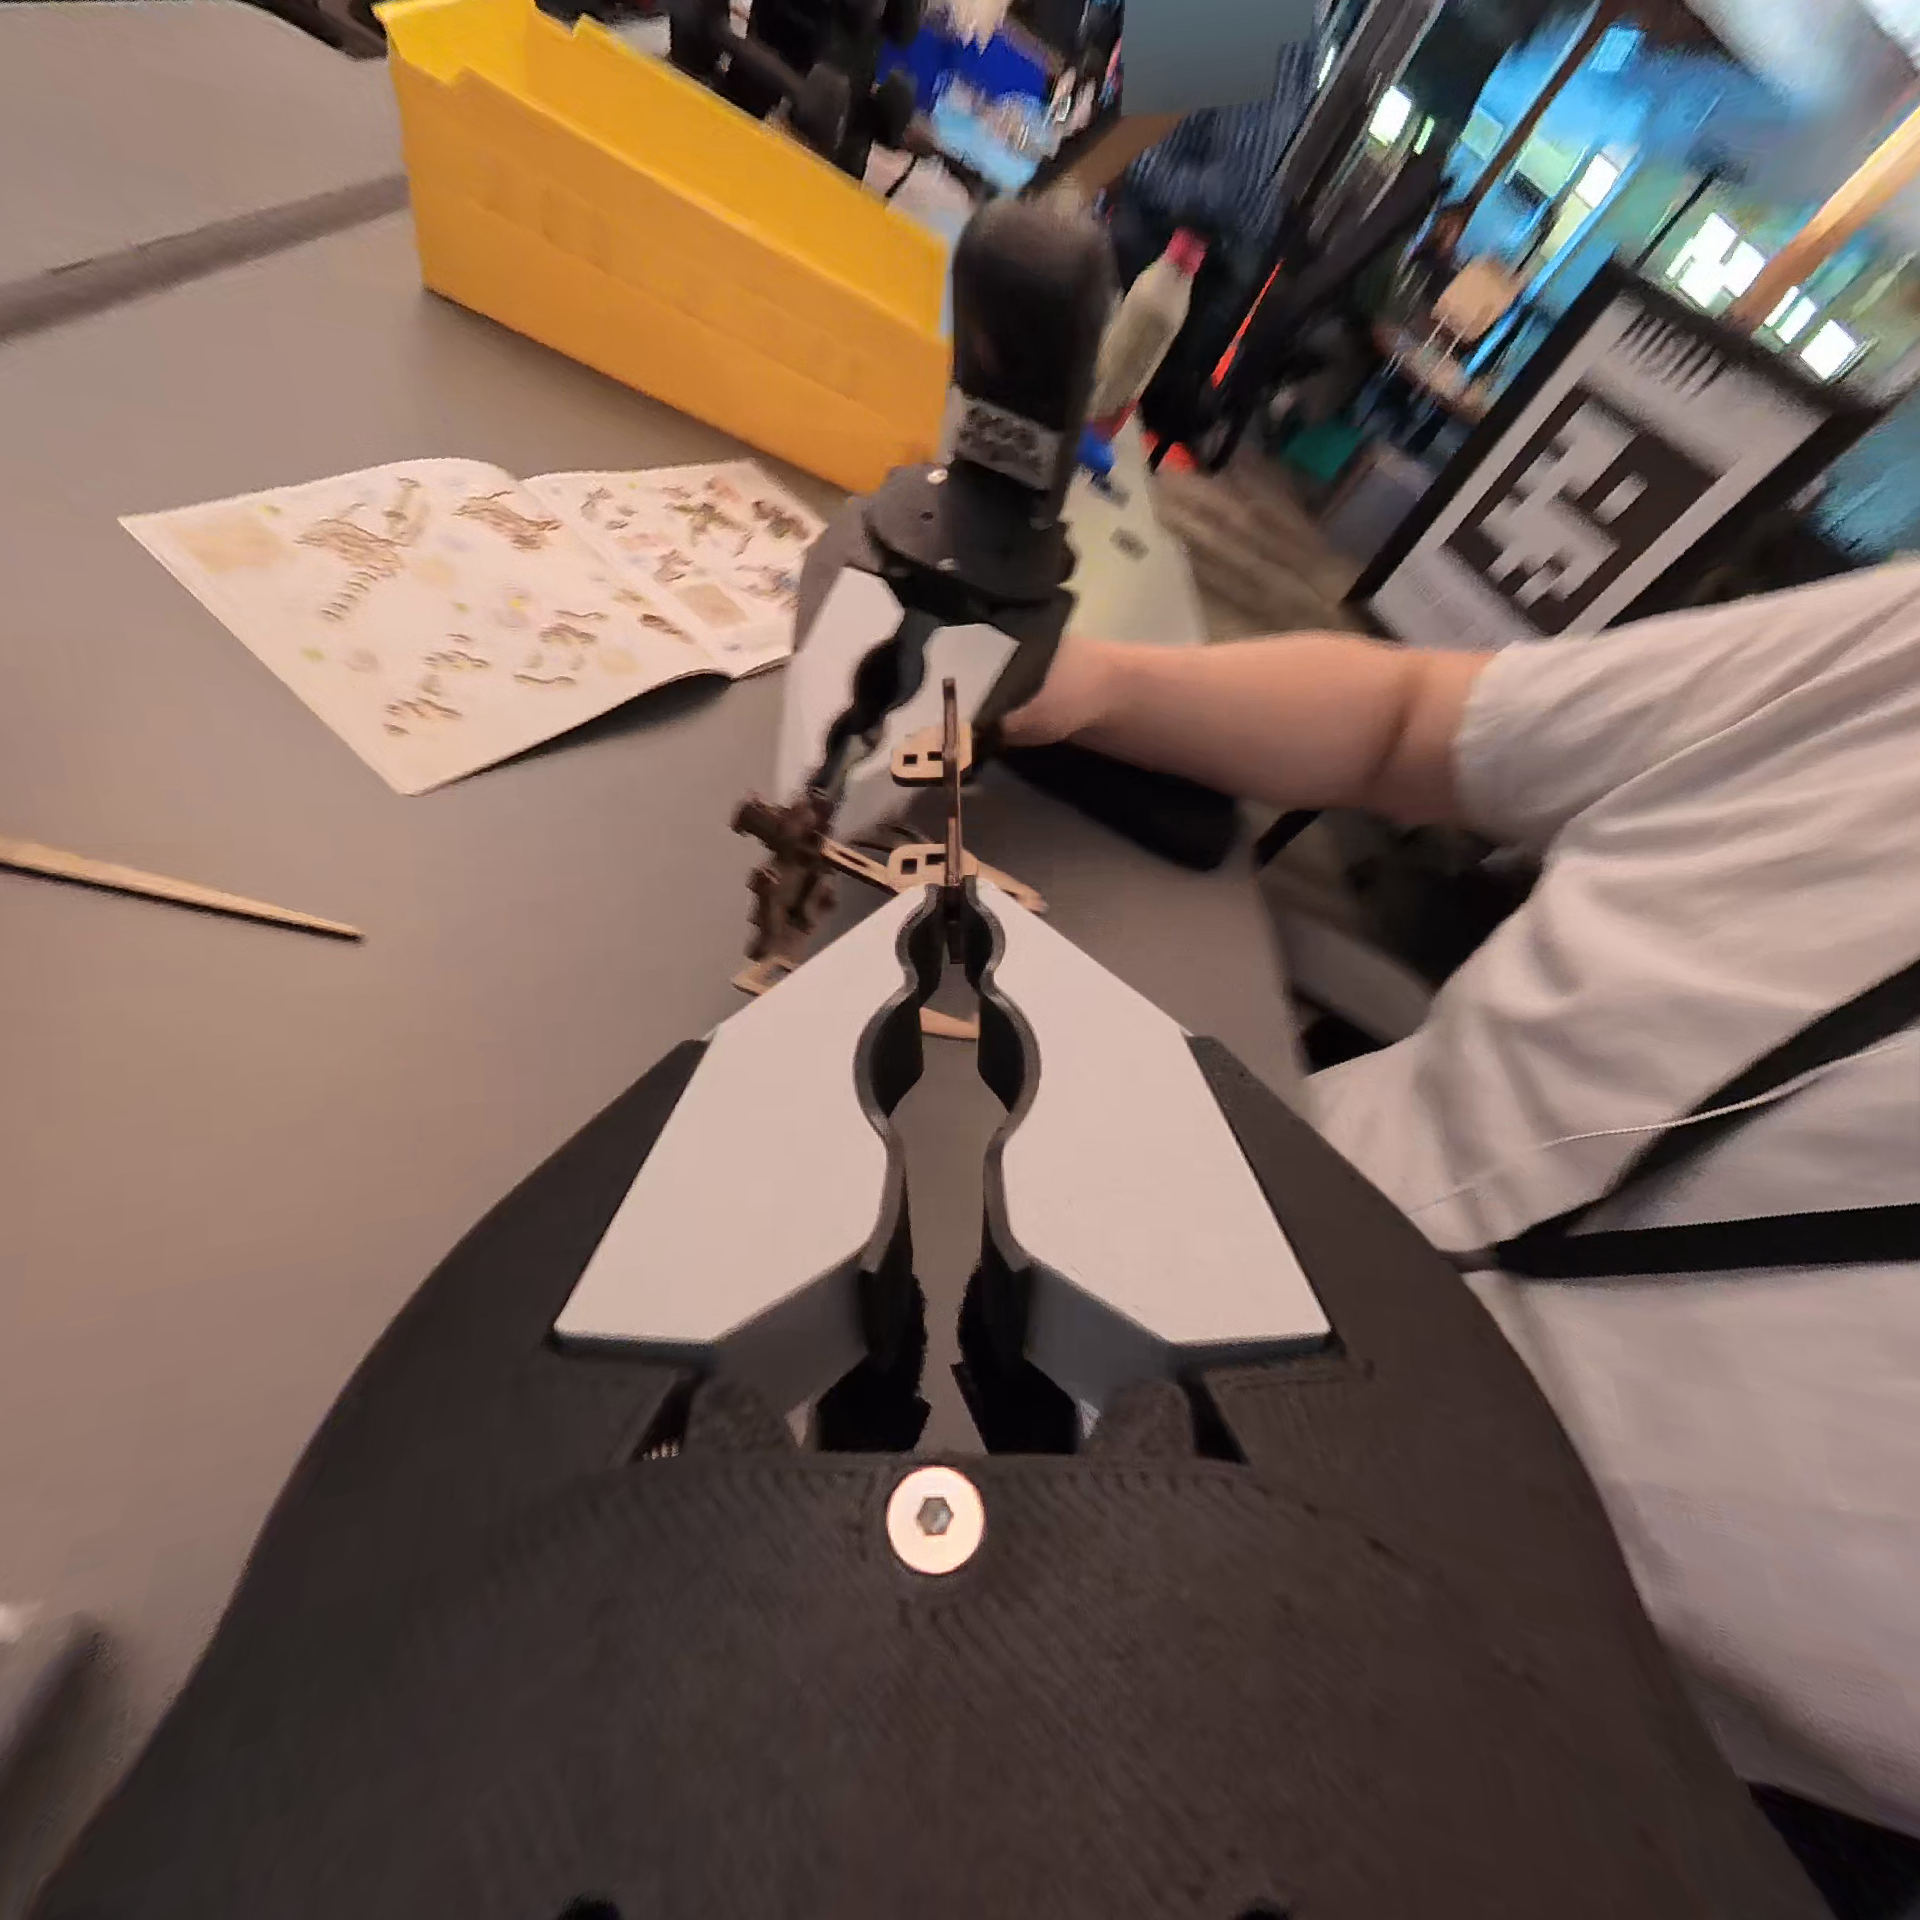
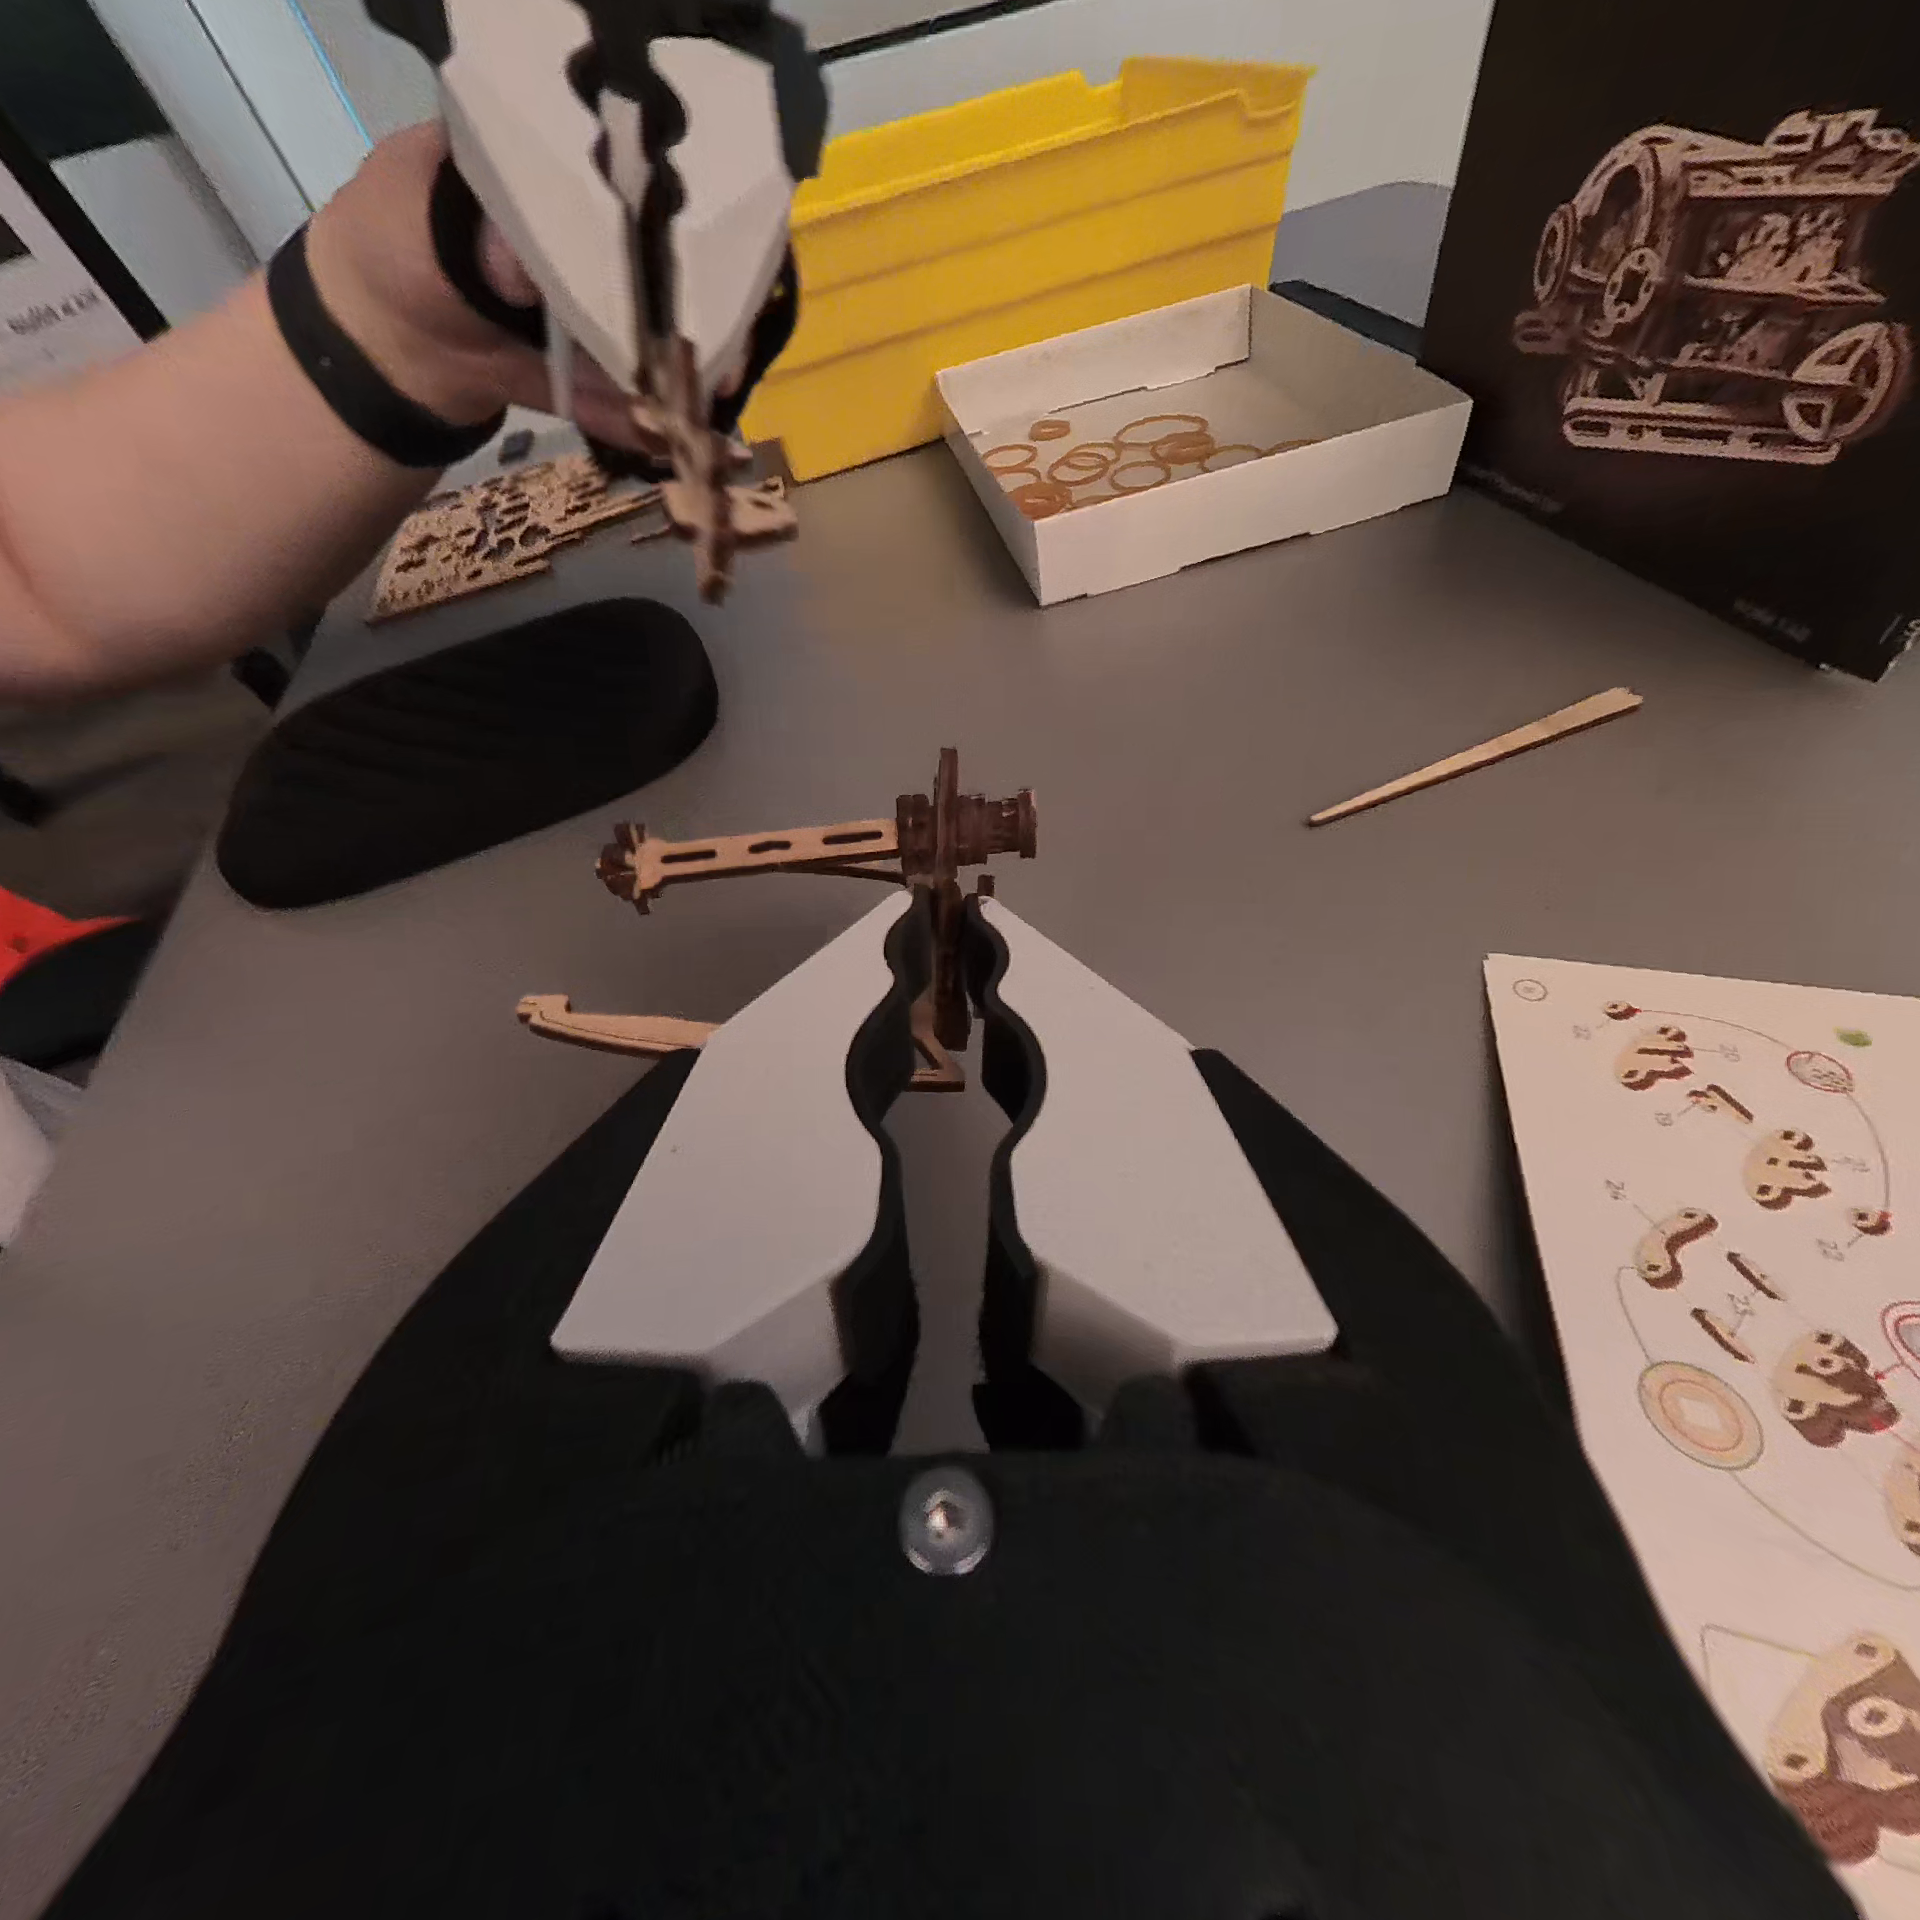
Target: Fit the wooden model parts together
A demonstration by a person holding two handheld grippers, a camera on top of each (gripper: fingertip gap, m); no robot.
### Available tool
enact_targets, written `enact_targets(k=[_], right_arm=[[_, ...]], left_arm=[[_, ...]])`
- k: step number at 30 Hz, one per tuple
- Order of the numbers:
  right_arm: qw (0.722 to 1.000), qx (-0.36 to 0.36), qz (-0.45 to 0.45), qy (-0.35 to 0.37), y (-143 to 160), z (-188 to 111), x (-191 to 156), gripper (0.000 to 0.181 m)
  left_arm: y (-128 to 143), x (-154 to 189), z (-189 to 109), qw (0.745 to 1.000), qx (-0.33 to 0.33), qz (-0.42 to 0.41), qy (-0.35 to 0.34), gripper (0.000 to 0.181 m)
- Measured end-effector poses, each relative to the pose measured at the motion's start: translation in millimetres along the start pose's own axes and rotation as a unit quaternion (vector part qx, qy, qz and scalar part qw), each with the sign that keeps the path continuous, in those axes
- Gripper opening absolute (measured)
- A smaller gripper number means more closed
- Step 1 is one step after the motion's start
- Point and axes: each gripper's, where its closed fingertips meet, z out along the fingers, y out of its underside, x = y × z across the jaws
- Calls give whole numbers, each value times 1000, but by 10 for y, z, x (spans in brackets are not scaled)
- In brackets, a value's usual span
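Wooden parts (image 2: 940, 831) (yellow bin (image 2: 1039, 239) behind)

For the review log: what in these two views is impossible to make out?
- Left wrist view: the slot where the left gripper's wooden part should seat is edge-on and too small.
- Left wrist view: the room behind the yellow bin is motion-blurred.
- Right wrist view: the right gripper's fingers hide the lower end of the wooden assembly.
- Right wrist view: the instruction sheet is cut off by the right edge.

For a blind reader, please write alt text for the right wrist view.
The right gripper pinches a wooden shaft assembly above a grey table. The left gripper holds another wooden part beyond.
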Motion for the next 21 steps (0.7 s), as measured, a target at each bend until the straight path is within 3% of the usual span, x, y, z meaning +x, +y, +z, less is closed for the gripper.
enact_targets(k=[4, 7, 13, 18, 21], right_arm=[[999, -26, -16, -27, 113, 48, -106, 12], [999, -15, -14, -30, 92, 9, -146, 21], [998, -5, -53, -25, 7, -259, -185, 35], [996, 26, -88, -2, -195, -541, -183, 35], [992, 44, -115, -17, -229, -611, -355, 32]], left_arm=[[30, -48, 276, 997, -20, 77, 14, 0], [95, -82, 408, 995, -45, 80, 34, 0], [174, -65, 359, 996, -8, 81, 40, 0], [316, 4, 389, 994, -16, 103, 38, 0], [319, 102, 466, 989, -3, 141, 48, 0]])
